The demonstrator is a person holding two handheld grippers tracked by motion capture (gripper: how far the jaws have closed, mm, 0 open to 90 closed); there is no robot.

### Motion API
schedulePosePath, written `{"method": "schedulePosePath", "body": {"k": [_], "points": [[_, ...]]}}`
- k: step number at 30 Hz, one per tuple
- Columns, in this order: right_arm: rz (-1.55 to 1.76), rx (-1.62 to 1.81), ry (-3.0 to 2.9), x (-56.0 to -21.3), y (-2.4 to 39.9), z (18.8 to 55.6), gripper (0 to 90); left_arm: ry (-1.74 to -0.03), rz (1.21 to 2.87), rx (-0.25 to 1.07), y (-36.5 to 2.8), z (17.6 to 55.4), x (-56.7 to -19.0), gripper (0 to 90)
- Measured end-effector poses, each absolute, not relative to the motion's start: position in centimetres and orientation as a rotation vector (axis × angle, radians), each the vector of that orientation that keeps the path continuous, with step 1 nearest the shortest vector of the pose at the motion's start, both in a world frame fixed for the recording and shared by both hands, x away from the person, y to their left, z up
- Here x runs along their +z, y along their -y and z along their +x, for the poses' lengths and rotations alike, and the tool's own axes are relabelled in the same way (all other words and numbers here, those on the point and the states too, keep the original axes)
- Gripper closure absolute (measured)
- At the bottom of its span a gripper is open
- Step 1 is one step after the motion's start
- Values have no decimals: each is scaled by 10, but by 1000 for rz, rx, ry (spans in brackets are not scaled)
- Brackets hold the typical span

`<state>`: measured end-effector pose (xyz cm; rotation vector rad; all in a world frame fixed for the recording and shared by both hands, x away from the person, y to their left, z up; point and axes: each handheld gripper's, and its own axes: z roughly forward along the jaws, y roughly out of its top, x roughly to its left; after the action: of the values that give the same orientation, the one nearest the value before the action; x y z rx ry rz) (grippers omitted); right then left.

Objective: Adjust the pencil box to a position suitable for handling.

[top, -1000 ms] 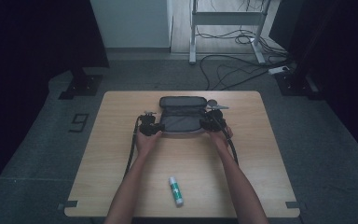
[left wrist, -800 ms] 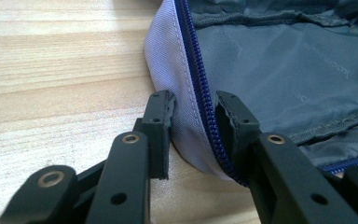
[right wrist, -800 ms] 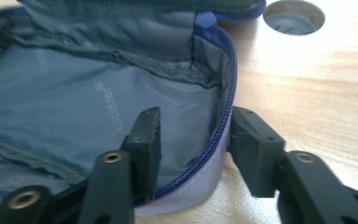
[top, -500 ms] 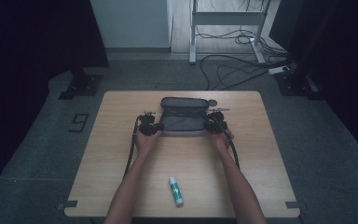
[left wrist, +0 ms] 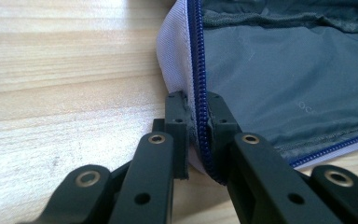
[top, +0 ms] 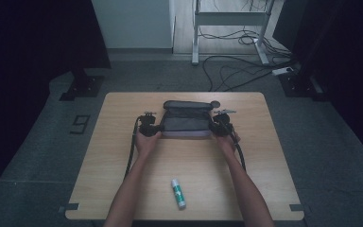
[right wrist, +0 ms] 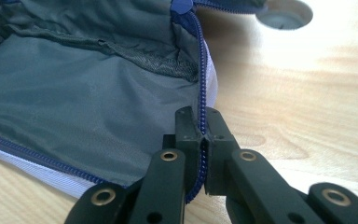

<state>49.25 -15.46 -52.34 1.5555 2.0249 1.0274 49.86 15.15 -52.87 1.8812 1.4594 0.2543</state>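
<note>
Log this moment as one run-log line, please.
left gripper: just closed, shut on pouch left zipper edge | right gripper: just closed, shut on right zipper edge | pouch: open on table | glue stick: untouched

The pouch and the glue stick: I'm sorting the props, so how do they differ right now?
The pouch lies at the far middle of the table, unzipped; the glue stick lies near the front edge. The pouch is grey, wide and soft; the glue stick is small, white and green. Hand-held grippers pinch the pouch's rim; the glue stick lies untouched.

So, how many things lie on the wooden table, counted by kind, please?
Open grey fabric pouch with blue zipper: 1
White glue stick with green label: 1
Black two-jaw claw tools, left and right, each clamping the pouch's rim: 2
Total: 4
</note>
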Motion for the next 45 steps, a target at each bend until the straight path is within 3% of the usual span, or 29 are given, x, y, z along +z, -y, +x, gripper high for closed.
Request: {"method": "schedulePosePath", "body": {"k": [20, 45], "points": [[1395, 1174, -1964, -459, 153, 447, 861, -1351, 1854, 291, -164, 460, -473, 824], [1240, 1263, -1992, -444, 147, 377, 859, -1258, 1883, 298, -181, 400, -461, 825]]}}
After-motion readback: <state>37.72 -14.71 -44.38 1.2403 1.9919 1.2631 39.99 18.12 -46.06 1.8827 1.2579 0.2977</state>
